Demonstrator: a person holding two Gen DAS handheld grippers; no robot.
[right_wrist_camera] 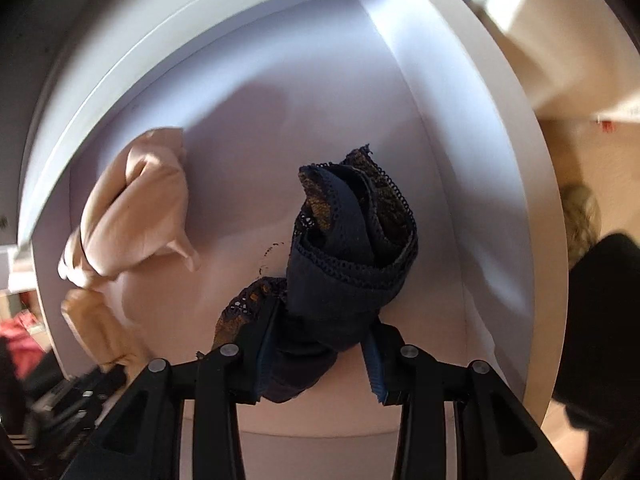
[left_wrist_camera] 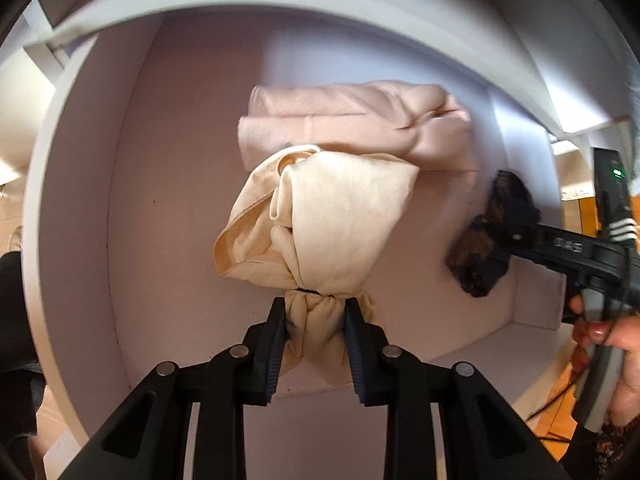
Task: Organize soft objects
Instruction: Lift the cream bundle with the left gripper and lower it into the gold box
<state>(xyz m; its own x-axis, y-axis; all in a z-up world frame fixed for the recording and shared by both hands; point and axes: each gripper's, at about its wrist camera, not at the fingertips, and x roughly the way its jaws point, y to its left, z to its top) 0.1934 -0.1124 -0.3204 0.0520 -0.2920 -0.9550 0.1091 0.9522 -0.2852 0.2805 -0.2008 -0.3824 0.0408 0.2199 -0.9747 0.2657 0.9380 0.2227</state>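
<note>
I've got both tools inside a white shelf compartment w/ wood floor outside at 4 o'clock: left tool clenched on cream garment below the folded pink cloth, right tool clenched on dark lace garment.

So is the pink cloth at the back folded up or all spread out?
Folded. The pink cloth lies at the back of the white shelf in stacked layers with rounded edges, behind the cream cloth.
</note>
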